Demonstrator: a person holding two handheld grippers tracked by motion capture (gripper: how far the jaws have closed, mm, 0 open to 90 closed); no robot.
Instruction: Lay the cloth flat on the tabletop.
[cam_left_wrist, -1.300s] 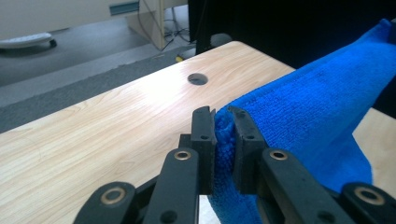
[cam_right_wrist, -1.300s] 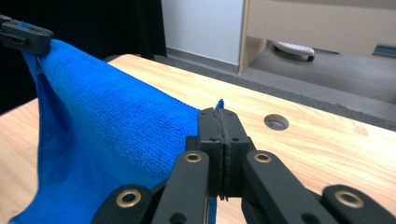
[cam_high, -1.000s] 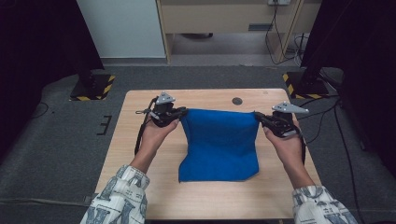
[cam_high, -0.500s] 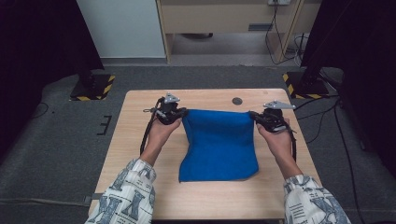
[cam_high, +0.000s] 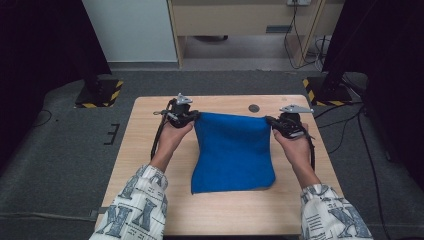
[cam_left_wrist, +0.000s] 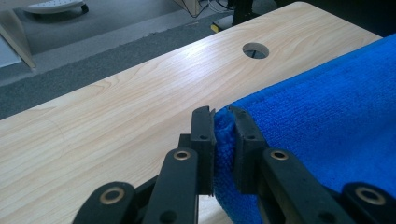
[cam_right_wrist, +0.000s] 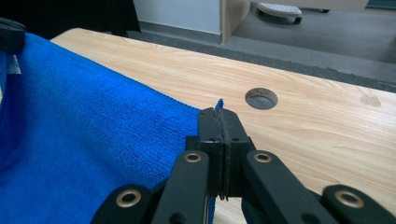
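My left gripper (cam_left_wrist: 223, 116) clamps cloth (cam_high: 232, 150) corner; my right gripper (cam_right_wrist: 219, 116) clamps opposite corner; cloth stretched between.

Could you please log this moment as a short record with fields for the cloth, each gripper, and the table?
cloth: blue towel, far edge lifted and stretched between the grippers, near edge lying on the table
left gripper: fingers shut on the towel's far left corner
right gripper: fingers shut on the far right corner, a bit of blue poking out above them
table: light wood, round cable hole beyond the towel
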